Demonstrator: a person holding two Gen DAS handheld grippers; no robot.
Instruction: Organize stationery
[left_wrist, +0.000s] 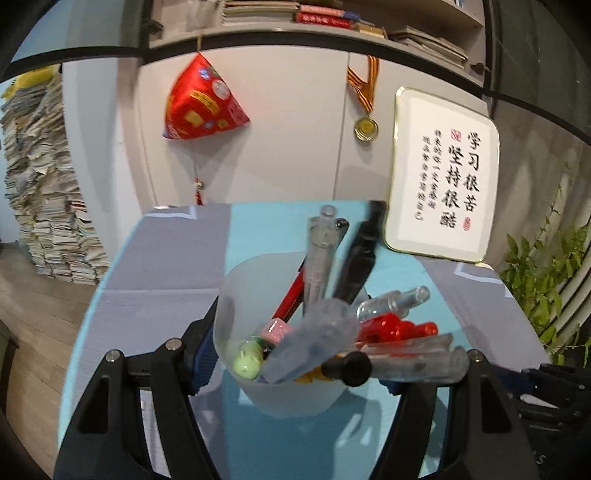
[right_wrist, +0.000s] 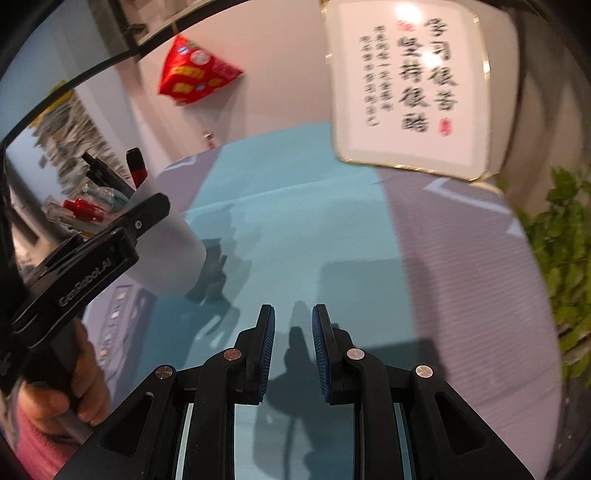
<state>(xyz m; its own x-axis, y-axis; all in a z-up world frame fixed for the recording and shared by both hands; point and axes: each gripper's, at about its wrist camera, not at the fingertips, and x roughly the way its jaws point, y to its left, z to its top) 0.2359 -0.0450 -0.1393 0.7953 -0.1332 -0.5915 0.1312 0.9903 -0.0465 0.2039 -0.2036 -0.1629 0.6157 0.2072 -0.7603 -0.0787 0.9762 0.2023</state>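
The left tool (left_wrist: 295, 354) is clamped on the cup (left_wrist: 288, 391), its pads pressed to the two sides of the frosted wall, so the cup sits directly between the fingers and close in front of the camera. The cup is already well stocked: pens (left_wrist: 325, 254), a red clip-like piece (left_wrist: 395, 328), an eraser (left_wrist: 275, 330) and other small items stand or lean inside it, several tipping over the rim toward the tool's right finger. From the right wrist view the cup appears off to the left of the right tool (right_wrist: 293, 350), tilted in the left tool's grip, apparently clear of the bench (right_wrist: 295, 221). The right tool holds nothing; its pads stand slightly apart with only bare bench showing between and ahead of them. No loose stationery is visible on the bench in either view. Judgement: gathering appears complete or nearly so; what remains is most likely setting the filled cup in its final place.
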